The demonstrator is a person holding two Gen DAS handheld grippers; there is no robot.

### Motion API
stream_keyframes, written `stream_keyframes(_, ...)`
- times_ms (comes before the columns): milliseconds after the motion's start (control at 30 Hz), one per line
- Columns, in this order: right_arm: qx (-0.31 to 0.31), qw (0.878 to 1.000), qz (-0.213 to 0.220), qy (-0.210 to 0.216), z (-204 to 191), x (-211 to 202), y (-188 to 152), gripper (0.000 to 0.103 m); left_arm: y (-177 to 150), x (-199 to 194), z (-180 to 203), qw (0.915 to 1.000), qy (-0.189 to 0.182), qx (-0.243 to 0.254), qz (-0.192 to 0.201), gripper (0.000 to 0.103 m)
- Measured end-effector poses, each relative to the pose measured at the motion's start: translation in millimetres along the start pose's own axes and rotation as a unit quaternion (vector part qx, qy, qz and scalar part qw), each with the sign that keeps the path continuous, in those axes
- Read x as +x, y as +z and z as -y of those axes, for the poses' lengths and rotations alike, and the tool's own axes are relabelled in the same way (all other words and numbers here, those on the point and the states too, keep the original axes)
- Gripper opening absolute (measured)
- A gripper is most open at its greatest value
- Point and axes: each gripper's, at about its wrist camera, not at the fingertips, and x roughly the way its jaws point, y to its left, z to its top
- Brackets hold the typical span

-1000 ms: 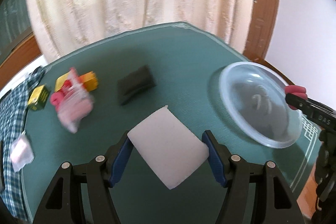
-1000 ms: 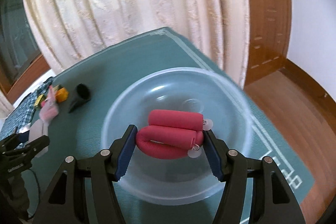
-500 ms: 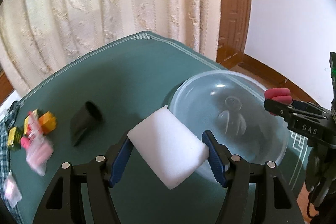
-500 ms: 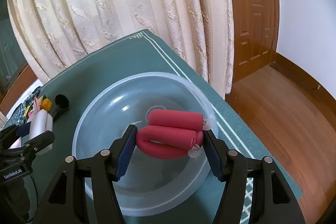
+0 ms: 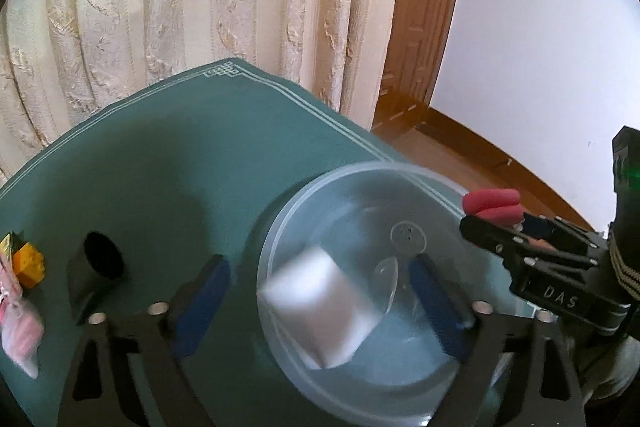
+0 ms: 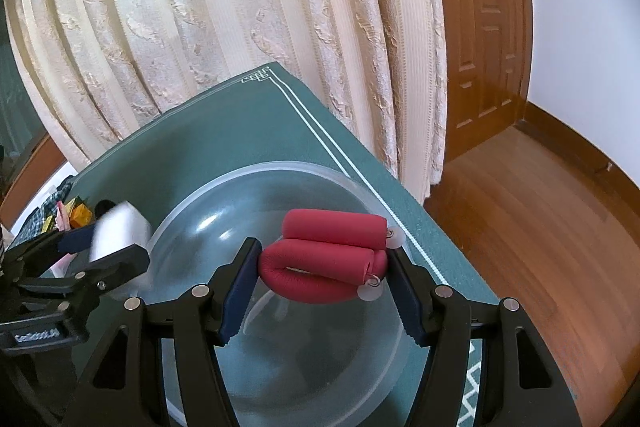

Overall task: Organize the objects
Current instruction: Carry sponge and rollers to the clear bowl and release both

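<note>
A blurred white sponge (image 5: 320, 311) lies loose between the jaws of my left gripper (image 5: 318, 267), over the inside of the clear plastic bowl (image 5: 360, 171). The jaws are opening and both blue pads stand well apart from the sponge. My right gripper (image 6: 323, 255) is shut on a folded red foam roll (image 6: 332, 227), held above the bowl's (image 6: 208, 195) far right side. In the right wrist view the left gripper (image 6: 104, 243) and the sponge (image 6: 120, 227) show at the bowl's left rim. In the left wrist view the red roll (image 5: 492, 205) shows at the right.
A black cup (image 5: 96, 267) lies on its side on the green tablecloth (image 5: 180, 167), left of the bowl. A yellow-orange block (image 5: 28, 263) and a pink packet (image 5: 20, 331) sit at the far left. The table edge (image 6: 360, 171) runs just right of the bowl, with curtain behind.
My left gripper has carried the sponge rightward over the bowl, then opened wide and let it go. The right gripper has drifted a little with the red roll still clamped.
</note>
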Motion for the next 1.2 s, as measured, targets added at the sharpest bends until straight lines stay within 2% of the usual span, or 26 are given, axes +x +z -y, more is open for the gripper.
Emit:
stream_keyframes(333,-0.003,1.0,-0.004,0.005,-9.4,6.9,8.7,0.063,-2.3,-14.3,-29.3,0.9994,0.016,-0.032,0.0,0.098)
stream_keyframes(633,-0.016,0.999,-0.016,0.028,-36.1,21.0,26.4,0.064,-24.6,-36.7,-36.5,0.9976,0.056,-0.04,0.004,0.098)
stream_keyframes(900,-0.032,0.998,-0.029,0.034,-59.1,32.2,31.2,0.065,-36.4,-45.2,-52.5,0.9957,0.07,-0.06,0.0,0.098)
stream_keyframes(967,-0.029,0.999,-0.03,0.034,-60.1,33.2,32.4,0.07,-40.5,-46.8,-56.0,0.9953,0.072,-0.065,-0.002,0.098)
stream_keyframes(1000,-0.027,0.999,-0.027,0.03,-60.3,32.1,32.4,0.077,-42.5,-47.8,-57.2,0.9951,0.072,-0.068,-0.004,0.098)
stream_keyframes(1033,-0.026,0.999,-0.024,0.028,-60.2,30.9,32.4,0.08,-43.9,-48.1,-59.6,0.9948,0.073,-0.071,-0.005,0.098)
stream_keyframes(1200,-0.024,0.999,-0.02,0.029,-64.9,26.5,30.9,0.08,-50.1,-51.8,-68.3,0.9937,0.078,-0.08,-0.007,0.098)
